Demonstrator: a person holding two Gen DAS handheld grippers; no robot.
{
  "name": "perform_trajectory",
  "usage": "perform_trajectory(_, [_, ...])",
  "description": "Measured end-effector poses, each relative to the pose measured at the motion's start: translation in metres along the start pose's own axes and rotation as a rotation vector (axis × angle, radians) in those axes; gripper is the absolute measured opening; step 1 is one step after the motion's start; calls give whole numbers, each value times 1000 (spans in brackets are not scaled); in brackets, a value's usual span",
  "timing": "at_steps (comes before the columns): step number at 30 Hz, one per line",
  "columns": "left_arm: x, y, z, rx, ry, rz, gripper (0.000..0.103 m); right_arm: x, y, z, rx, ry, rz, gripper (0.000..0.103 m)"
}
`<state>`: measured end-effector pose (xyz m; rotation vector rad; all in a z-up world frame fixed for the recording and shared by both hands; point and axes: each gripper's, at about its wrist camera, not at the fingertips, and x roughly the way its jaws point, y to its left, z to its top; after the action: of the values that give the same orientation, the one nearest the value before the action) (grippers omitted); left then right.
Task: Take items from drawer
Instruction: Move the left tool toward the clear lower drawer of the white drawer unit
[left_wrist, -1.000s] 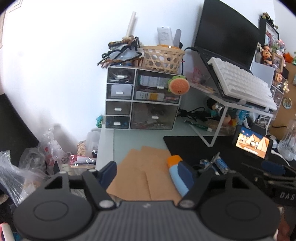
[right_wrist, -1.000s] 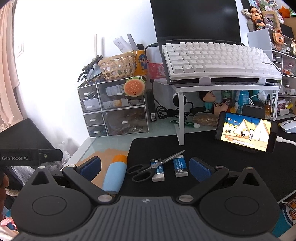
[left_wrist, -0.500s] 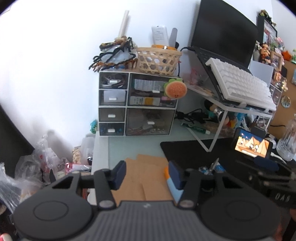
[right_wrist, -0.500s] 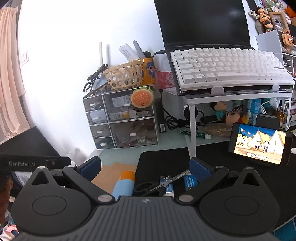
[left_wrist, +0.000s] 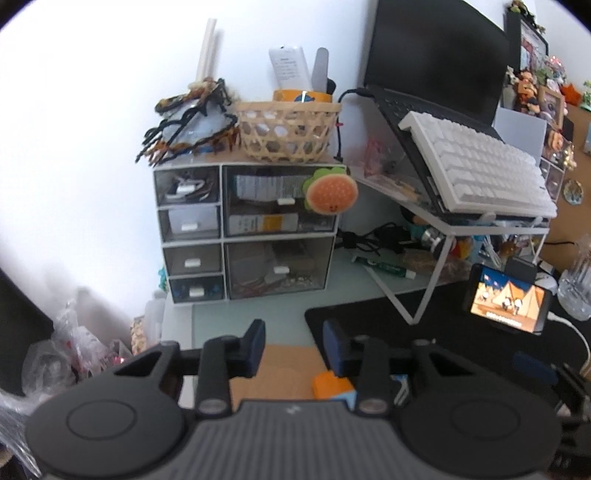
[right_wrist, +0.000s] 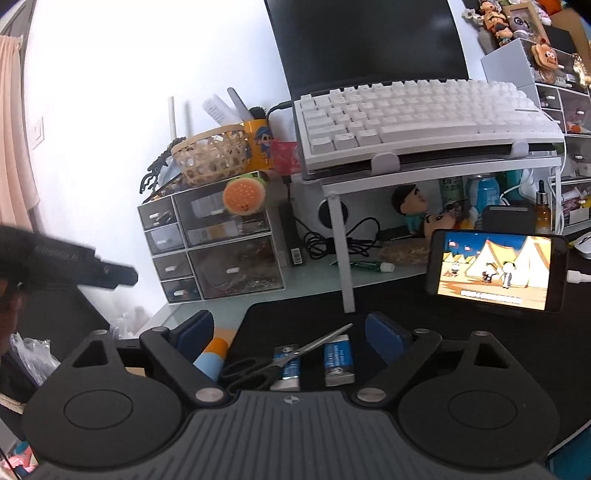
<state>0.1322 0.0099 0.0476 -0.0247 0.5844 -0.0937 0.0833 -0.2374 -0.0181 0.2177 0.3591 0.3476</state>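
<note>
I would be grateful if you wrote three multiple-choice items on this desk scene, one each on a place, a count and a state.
1. Where does the woven basket sit?
A. on top of the drawer unit
B. under the keyboard stand
C. on the black mat

2. How many small blue-labelled packets lie by the scissors?
A. one
B. two
C. four

3. How are the drawers of the drawer unit?
A. one pulled fully out
B. all removed
C. all pushed in

Answers: 1 A, the basket rests on the unit's top. 2 B, two packets lie side by side between the right tongs. 3 C, every drawer front sits flush while the left tongs stand open and empty, short of it.
</note>
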Motion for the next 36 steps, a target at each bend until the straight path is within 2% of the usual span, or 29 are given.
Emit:
perform_trajectory(5, [13, -10, 13, 2, 18, 9, 38, 0, -12, -6, 14, -12, 4, 89])
perform_trajectory(11, [32, -20, 32, 8, 35, 39, 32, -1, -26, -13, 31, -26, 9, 83])
perform_trajectory(16, [51, -22, 42, -37, 55, 44, 26, -1, -37, -17, 43, -32, 21, 82])
perform_trajectory(24, [92, -25, 44, -51, 78, 85, 23, -5, -40, -22, 51, -31, 39, 74])
perform_trajectory(29, [116, -25, 44, -34, 93, 120, 23, -1, -43, -24, 57, -23, 44, 73])
perform_trajectory(36, [143, -17, 44, -64, 108, 136, 24, 4, -48, -27, 65, -11, 51, 73])
